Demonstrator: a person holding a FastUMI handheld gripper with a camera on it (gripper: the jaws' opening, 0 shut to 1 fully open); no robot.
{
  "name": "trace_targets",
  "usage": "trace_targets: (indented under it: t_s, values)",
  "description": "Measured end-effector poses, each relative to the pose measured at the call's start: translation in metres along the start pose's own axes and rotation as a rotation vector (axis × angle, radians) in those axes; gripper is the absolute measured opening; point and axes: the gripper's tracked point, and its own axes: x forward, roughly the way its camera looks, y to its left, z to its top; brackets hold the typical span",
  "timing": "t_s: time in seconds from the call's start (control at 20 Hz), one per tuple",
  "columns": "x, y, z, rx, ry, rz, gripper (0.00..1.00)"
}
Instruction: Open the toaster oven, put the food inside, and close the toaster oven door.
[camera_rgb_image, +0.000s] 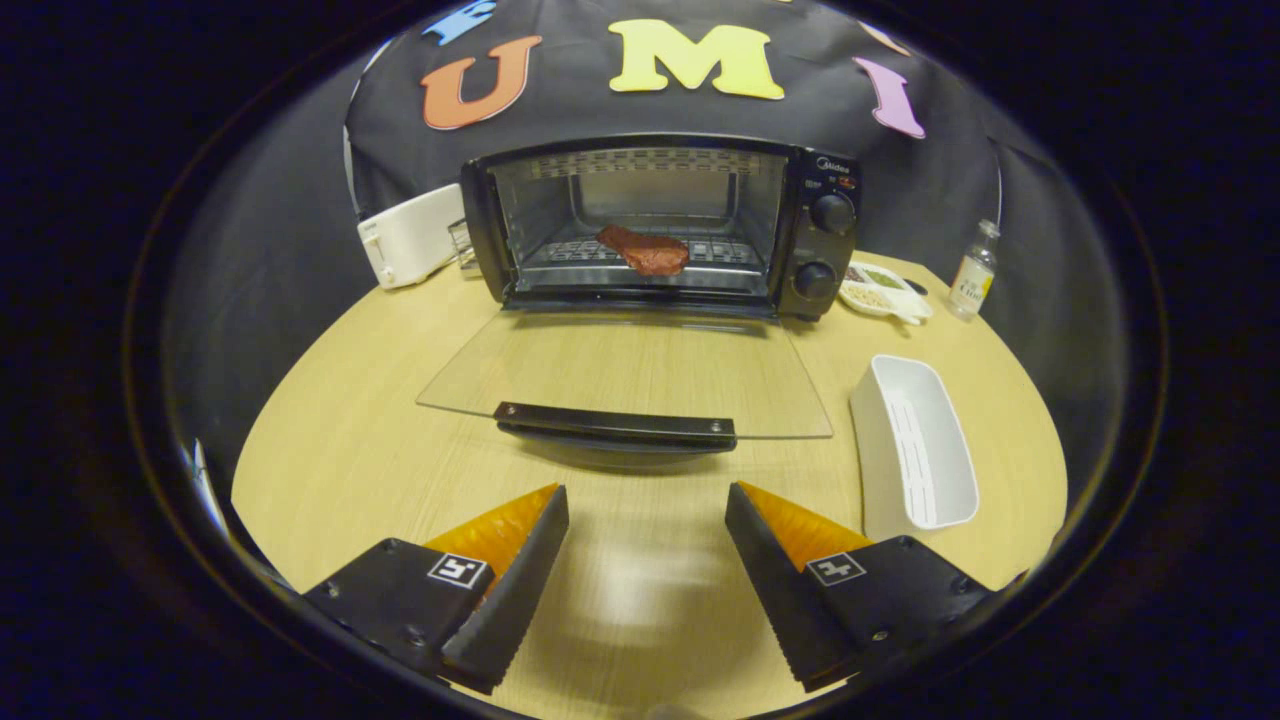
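A black toaster oven (660, 225) stands at the back of the round wooden table (380, 440). Its glass door (630, 375) lies folded down flat, with the dark handle (615, 427) at its near edge, just ahead of my fingers. On the wire rack inside rests a reddish-brown piece of food (645, 250). My gripper (647, 500) is open above the table, short of the door handle, with nothing between its fingers.
A white oblong tray (915, 445) lies right of the door, close to my right finger. Behind it sit a small divided dish (885, 290) and a small glass bottle (975, 270). A white toaster (410, 235) stands left of the oven.
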Motion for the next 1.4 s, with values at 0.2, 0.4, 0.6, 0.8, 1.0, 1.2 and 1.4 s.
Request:
trace_targets:
  t_s: [0.2, 0.4, 0.6, 0.8, 1.0, 1.2, 1.4]
  values:
    - [0.011, 0.003, 0.001, 0.011, 0.007, -0.01, 1.0]
    - [0.02, 0.002, 0.001, 0.027, 0.021, -0.018, 1.0]
    - [0.022, 0.001, 0.008, 0.03, 0.019, -0.015, 1.0]
    - [0.016, -0.001, 0.025, 0.029, -0.003, -0.011, 1.0]
    - [0.013, 0.0, 0.028, 0.031, 0.012, -0.002, 1.0]
    - [0.01, 0.0, 0.032, 0.021, 0.013, -0.003, 1.0]
    - [0.007, 0.0, 0.037, 0.019, 0.012, -0.006, 1.0]
